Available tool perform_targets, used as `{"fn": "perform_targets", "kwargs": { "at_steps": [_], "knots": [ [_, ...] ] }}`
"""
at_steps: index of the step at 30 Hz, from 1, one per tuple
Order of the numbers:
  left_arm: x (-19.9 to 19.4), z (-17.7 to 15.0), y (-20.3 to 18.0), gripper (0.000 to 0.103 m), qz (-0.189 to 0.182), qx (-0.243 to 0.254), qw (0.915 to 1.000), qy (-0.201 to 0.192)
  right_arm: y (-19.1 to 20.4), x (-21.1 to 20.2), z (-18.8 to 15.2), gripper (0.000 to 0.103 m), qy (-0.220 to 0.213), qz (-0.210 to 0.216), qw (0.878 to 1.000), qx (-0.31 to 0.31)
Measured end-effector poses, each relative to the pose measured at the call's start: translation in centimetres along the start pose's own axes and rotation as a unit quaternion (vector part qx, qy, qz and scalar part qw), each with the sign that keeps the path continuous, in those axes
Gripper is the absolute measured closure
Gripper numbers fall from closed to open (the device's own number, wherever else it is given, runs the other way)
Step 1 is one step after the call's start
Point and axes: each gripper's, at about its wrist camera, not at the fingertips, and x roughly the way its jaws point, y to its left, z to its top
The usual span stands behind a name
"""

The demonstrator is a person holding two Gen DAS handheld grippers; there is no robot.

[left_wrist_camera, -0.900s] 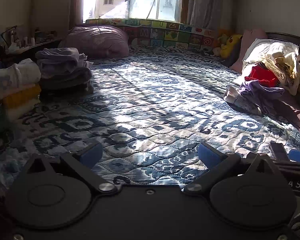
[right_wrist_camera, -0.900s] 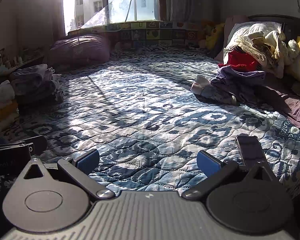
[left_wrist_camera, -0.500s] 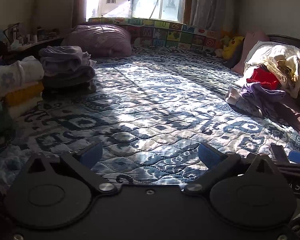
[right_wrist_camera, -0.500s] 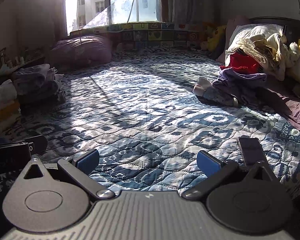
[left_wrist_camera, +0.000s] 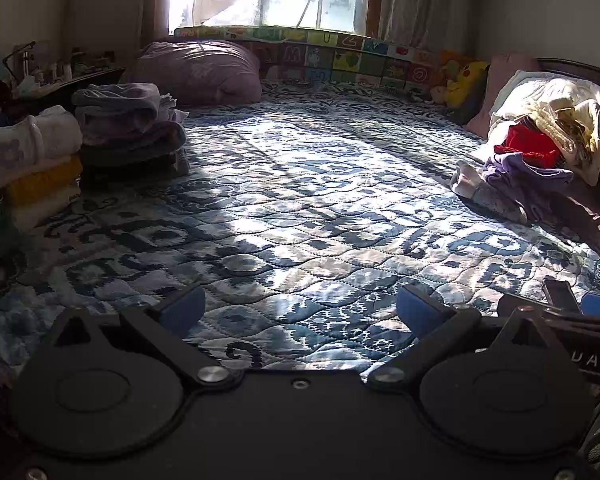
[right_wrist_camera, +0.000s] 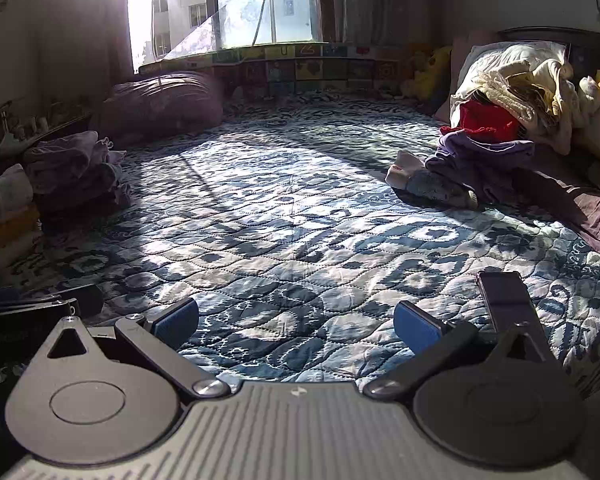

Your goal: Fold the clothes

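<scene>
A heap of unfolded clothes [left_wrist_camera: 540, 148] [right_wrist_camera: 500, 120] lies at the right of the bed: cream, red and purple pieces, with a purple garment [right_wrist_camera: 480, 156] spilling forward. Two stacks of folded clothes [left_wrist_camera: 128, 128] [right_wrist_camera: 72, 168] stand at the left edge. My left gripper [left_wrist_camera: 300, 312] hovers low over the blue patterned quilt [left_wrist_camera: 300, 208], open, nothing between its blue pads. My right gripper [right_wrist_camera: 296, 322] is also open and empty, over the near part of the quilt [right_wrist_camera: 292, 220]. Both are far from the clothes heap.
A dark phone [right_wrist_camera: 504, 296] lies on the quilt by the right gripper's right finger. A purple cushion [left_wrist_camera: 200, 72], a colourful mat [left_wrist_camera: 340, 56] under the window and a yellow plush toy [left_wrist_camera: 464, 80] line the far side. A cluttered desk [left_wrist_camera: 48, 80] stands far left.
Both views have shifted slightly, with the scene drifting a little down and right in frame. Neither gripper has changed its opening, and no garment has moved.
</scene>
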Motion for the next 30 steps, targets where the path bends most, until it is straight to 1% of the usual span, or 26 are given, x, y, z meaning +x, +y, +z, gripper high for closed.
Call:
{"fn": "perform_targets", "kwargs": {
  "at_steps": [4,7,12,18,25,30],
  "knots": [
    [0.1,0.3,0.2,0.0,-0.003,-0.008,1.0,0.0,0.2,0.8,0.2,0.0,0.003,-0.003,1.0,-0.011],
    [0.4,0.5,0.0,0.0,0.005,-0.003,1.0,-0.001,0.4,1.1,0.6,0.0,-0.004,-0.006,1.0,-0.019],
    [1.6,0.8,-0.1,0.0,0.017,-0.003,0.9998,0.008,0.2,1.9,1.4,0.0,-0.017,0.012,1.0,-0.024],
    [3.5,1.4,-0.2,0.0,0.032,-0.002,0.9993,0.018,0.1,4.4,2.5,0.0,-0.016,0.028,0.999,-0.035],
    [5.8,1.9,-0.7,0.0,0.038,0.005,0.9989,0.028,-0.1,7.8,2.8,0.0,-0.01,0.034,0.999,-0.037],
    [7.4,2.2,-0.7,0.0,0.041,-0.003,0.9984,0.038,-0.1,9.4,3.3,0.0,-0.011,0.04,0.998,-0.043]
  ]
}}
